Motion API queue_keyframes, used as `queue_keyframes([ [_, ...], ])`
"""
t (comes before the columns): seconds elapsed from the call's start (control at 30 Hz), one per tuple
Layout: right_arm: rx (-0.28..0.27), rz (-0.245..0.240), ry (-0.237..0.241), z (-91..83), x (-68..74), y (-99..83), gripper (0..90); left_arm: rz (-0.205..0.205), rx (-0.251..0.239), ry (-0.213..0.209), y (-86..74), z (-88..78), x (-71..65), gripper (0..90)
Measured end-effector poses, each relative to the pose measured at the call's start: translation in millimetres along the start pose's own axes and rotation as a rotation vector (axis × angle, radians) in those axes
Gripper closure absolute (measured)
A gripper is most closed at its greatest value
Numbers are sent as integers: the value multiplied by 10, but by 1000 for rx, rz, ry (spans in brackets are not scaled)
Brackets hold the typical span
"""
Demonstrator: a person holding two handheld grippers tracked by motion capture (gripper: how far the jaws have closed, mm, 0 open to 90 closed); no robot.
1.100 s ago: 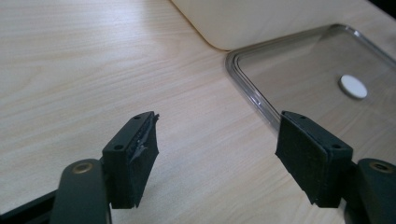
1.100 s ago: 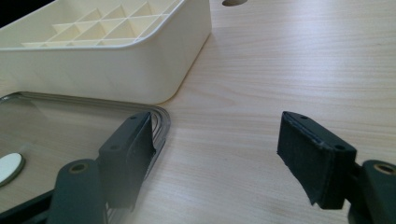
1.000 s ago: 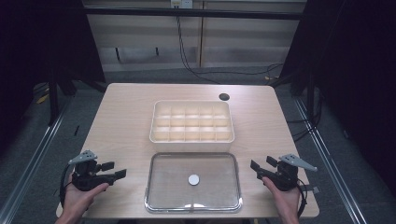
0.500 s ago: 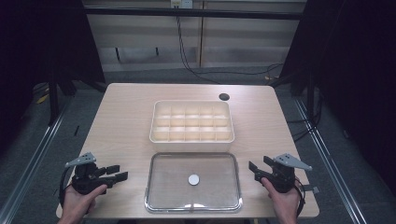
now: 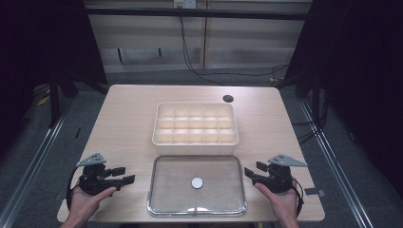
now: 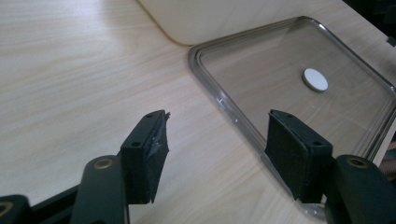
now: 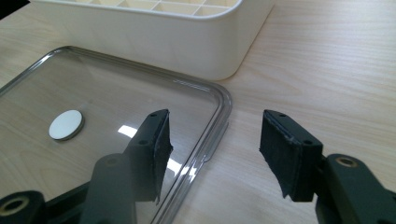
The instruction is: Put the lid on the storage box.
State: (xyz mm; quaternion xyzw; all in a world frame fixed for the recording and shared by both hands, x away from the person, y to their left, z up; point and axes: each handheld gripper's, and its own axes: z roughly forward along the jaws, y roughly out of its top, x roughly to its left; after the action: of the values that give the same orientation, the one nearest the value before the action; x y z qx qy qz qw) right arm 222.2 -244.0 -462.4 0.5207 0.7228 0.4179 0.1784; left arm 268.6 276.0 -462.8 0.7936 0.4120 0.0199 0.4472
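On the pale wooden table [image 5: 123, 123], a clear lid [image 5: 196, 185] lies between the left gripper [image 5: 124, 175] and right gripper [image 5: 252, 172], both agape and empty, left widening slightly, right narrowing.

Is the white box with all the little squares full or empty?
Empty. From above, the white box has every little square showing only its bare pale bottom. Its clear lid lies flat on the table in front of it.
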Motion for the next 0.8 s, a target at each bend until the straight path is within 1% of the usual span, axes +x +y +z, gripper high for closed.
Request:
queue_keyframes([
  [0.03, 11, -4, 1, 18, 9, 10, 431, 9, 5, -8, 23, 14, -16, 397],
  [0.07, 19, -10, 6, 36, 21, 28, 427, 1, 10, -28, 47, 27, -32, 410],
  [0.1, 19, -10, 6, 36, 21, 28, 427, 1, 10, -28, 47, 27, -32, 417],
  [0.13, 25, -19, 11, 56, 49, 72, 422, 25, 22, -30, 104, 51, -69, 421],
  [0.17, 29, -24, 19, 65, 61, 96, 424, 39, 20, -24, 134, 61, -92, 425],
  [0.2, 29, -28, 28, 75, 76, 119, 430, 39, 20, -24, 134, 61, -92, 428],
  [0.23, 34, -28, 37, 85, 97, 141, 429, 25, 18, -45, 197, 78, -123, 429],
  [0.33, 45, -21, 61, 120, 135, 217, 429, 71, 31, -13, 290, 126, -181, 448],
  [0.37, 45, -21, 61, 120, 135, 217, 429, 71, 31, -13, 290, 126, -181, 448],
  [0.4, 52, -18, 67, 136, 145, 275, 428, 66, 27, -14, 337, 170, -198, 451],
  [0.43, 55, -11, 72, 144, 144, 302, 427, 66, 27, -14, 337, 170, -198, 453],
  [0.5, 56, 3, 77, 162, 135, 347, 422, 66, 35, -2, 383, 269, -208, 455],
  [0.53, 60, 6, 75, 175, 128, 364, 421, 59, 36, -2, 389, 312, -206, 455],
  [0.57, 63, 4, 76, 192, 119, 376, 421, 61, 40, -5, 389, 354, -197, 461],
  [0.6, 66, 5, 79, 209, 108, 382, 420, 60, 46, 2, 387, 396, -191, 467],
  [0.63, 66, 5, 79, 209, 108, 382, 420, 60, 46, 2, 387, 396, -191, 475],
  [0.67, 74, 10, 83, 253, 80, 375, 420, 63, 67, 5, 388, 465, -181, 481],
  [0.7, 74, 10, 83, 253, 80, 375, 420, 63, 67, 5, 388, 465, -181, 488],
  [0.73, 81, 31, 92, 281, 54, 354, 432, 70, 76, 8, 393, 497, -175, 496],
  [0.77, 83, 35, 93, 295, 41, 343, 441, 72, 75, 2, 392, 513, -173, 503],
  [0.8, 95, 40, 94, 311, 25, 328, 455, 84, 83, 8, 387, 532, -175, 509],
])
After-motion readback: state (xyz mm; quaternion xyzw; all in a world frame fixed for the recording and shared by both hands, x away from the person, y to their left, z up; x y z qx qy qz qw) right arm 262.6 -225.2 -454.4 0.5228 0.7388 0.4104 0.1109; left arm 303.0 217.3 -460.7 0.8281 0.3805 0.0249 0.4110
